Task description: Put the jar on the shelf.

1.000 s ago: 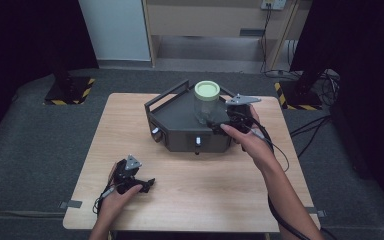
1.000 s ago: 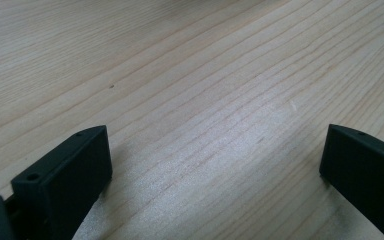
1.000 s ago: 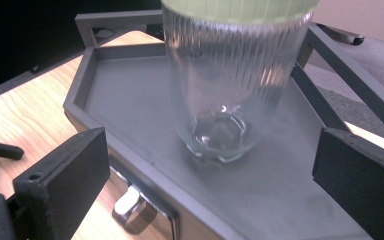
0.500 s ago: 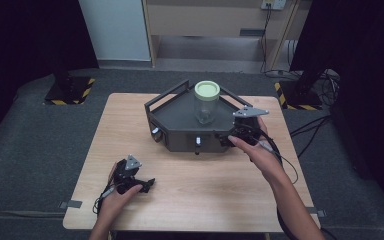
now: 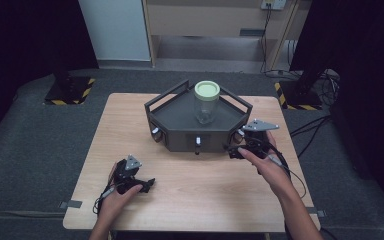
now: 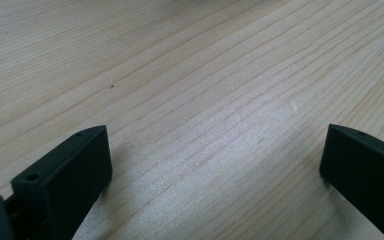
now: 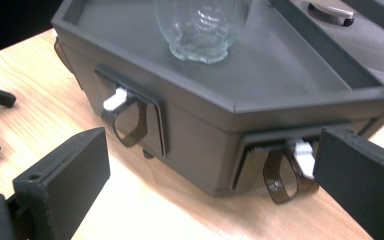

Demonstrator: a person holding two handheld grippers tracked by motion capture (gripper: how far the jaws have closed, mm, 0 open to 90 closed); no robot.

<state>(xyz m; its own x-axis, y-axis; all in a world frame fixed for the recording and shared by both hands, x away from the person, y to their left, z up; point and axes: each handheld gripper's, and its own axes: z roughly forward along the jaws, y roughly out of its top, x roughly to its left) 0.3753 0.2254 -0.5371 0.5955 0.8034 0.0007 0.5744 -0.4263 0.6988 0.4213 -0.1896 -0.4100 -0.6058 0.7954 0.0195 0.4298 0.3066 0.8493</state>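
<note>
The right hand-held gripper, jaws wide and empty, sits on the tabletop just beside the front right corner of the dark tray. A drawer pull on the tray lies between its jaws. A jar stands on the tray. The right forearm reaches forward. The left hand-held gripper, wide, rests well apart from the tray.

A light wooden table stands on grey carpet. Behind it is a pale wooden cabinet with cables hanging at its right side, and next to it a white panel. Two black stand bases with yellow-black stripes sit on the floor — dark curtains close both sides.
</note>
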